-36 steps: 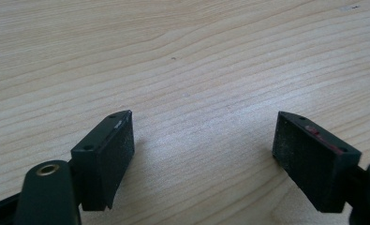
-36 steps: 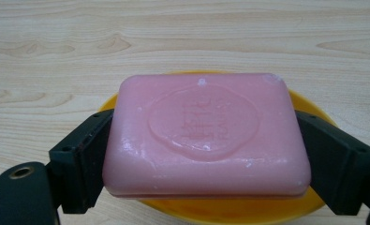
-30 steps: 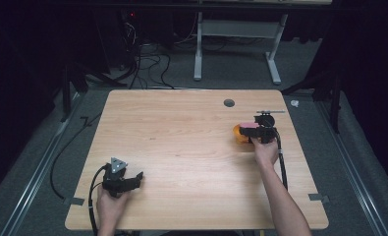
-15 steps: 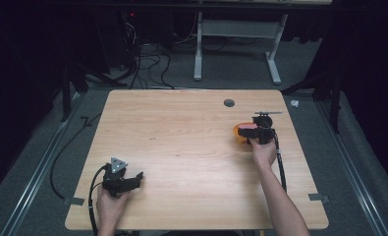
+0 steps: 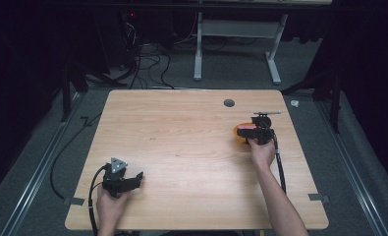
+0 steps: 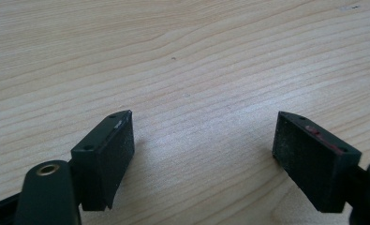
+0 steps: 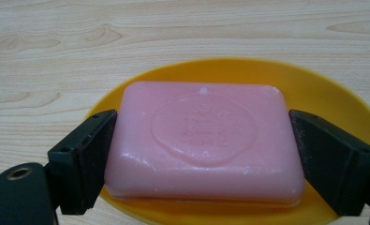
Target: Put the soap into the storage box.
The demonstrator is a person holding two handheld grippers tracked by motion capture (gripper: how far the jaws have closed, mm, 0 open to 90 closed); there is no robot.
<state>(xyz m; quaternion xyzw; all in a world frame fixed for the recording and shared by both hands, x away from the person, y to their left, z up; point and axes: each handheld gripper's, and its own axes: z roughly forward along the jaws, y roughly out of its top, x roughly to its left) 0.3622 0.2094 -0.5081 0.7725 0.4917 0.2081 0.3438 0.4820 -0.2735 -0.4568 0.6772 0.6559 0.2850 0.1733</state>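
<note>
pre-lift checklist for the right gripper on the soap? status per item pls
1. Right gripper straddles the pink soap bar: ok.
2. Both pads pressed on the soap's short ends: cannot tell; the left looks in contact, the right close.
3. Soap lies flat in the yellow dish: ok.
4. Dish free to stay down on the table: cannot tell.
5. Left gripper open, over bare wood, away from the dish: ok.

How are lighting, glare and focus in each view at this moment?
High view: table evenly lit, surroundings almost black, picture soft. Left gripper view: pale sheen on the wood between the left gripper jaws, near parts slightly blurred. Right gripper view: pink soap and yellow dish sharp, soft highlights on the soap, little shadow.
</note>
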